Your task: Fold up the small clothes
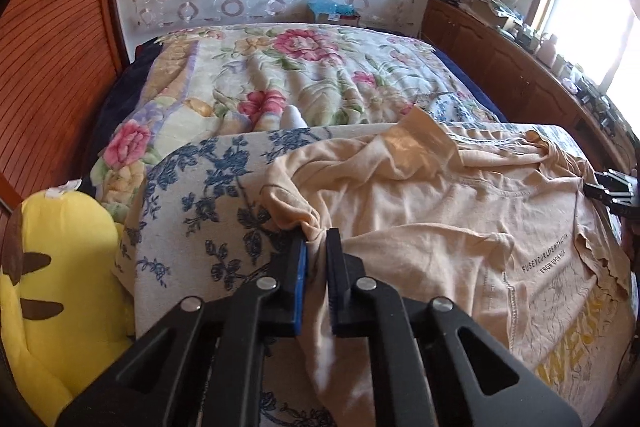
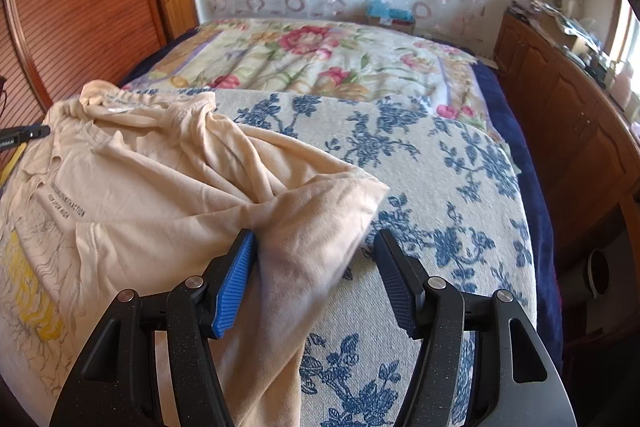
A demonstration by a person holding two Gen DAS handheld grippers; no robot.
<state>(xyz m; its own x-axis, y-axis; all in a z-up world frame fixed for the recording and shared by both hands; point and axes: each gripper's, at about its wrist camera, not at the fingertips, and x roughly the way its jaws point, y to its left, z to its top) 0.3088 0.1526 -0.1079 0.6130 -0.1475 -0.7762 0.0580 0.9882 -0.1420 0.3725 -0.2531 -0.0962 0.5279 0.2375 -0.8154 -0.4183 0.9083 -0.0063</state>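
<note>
A cream T-shirt [image 1: 432, 203] with small black lettering and a yellow print lies crumpled on a cloth with blue flowers [image 1: 208, 187]. My left gripper [image 1: 317, 247] is shut on a bunched fold at the shirt's left sleeve. In the right wrist view the same shirt [image 2: 160, 187] fills the left half. My right gripper [image 2: 316, 247] is open, with the shirt's right sleeve [image 2: 320, 203] lying between its jaws, close to the left one. The right gripper also shows at the left wrist view's right edge [image 1: 612, 189].
The blue-flowered cloth [image 2: 440, 187] covers a raised surface at the foot of a bed with a floral blanket [image 1: 280, 75]. A yellow plush toy [image 1: 56, 275] sits at the left. Wooden cabinets [image 2: 568, 123] run along the right. A wooden louvred wall [image 1: 52, 67] stands left.
</note>
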